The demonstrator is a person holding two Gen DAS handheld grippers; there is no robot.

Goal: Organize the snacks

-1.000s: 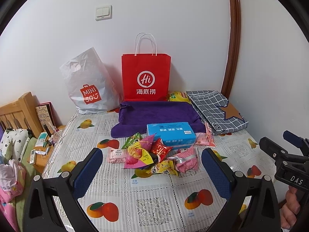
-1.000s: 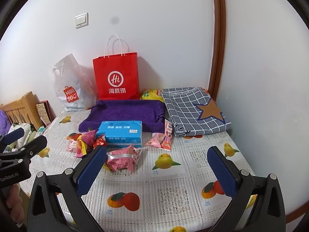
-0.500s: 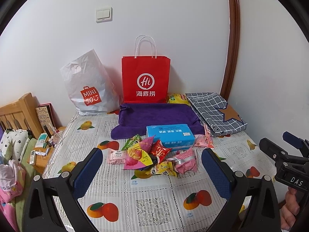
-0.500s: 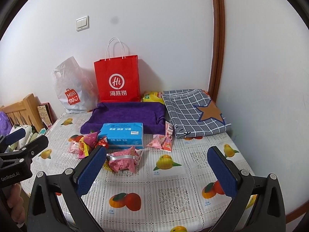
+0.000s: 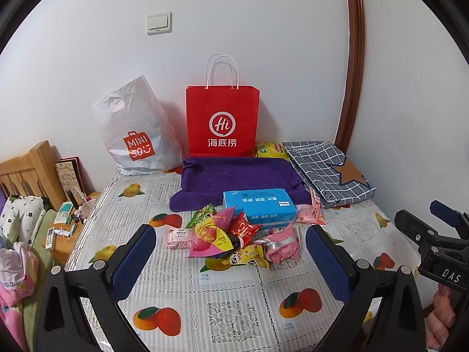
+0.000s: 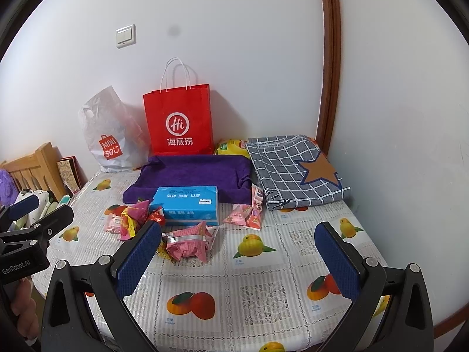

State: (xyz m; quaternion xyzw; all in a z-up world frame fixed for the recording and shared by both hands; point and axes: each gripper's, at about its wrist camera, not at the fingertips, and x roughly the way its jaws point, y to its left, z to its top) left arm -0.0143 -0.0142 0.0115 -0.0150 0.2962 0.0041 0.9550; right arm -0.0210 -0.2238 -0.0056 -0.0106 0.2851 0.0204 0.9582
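Observation:
A heap of small snack packets [image 5: 225,239] [image 6: 132,220] lies mid-table on the fruit-print cloth. A pink packet with a silver band [image 5: 283,245] [image 6: 187,243] lies at the heap's right end. Behind it sits a blue tissue box [image 5: 259,206] [image 6: 190,204], with two pink packets [image 6: 244,215] to its right. My left gripper [image 5: 230,256] stands open just in front of the heap, holding nothing. Open as well, my right gripper [image 6: 237,256] hovers over the table, and its left finger [image 6: 137,259] is just in front of the banded packet.
A purple cloth tray [image 5: 240,176] lies behind the box. A red paper bag [image 5: 222,121] and a white plastic bag [image 5: 136,135] stand by the wall. A checked cloth [image 6: 293,170] and a yellow packet [image 6: 231,146] lie back right. A wooden headboard [image 5: 26,173] stands left.
Both cameras have pulled back and tilted a little, so the snacks and bags sit slightly lower in view. Nothing on the table has moved; both grippers stay open.

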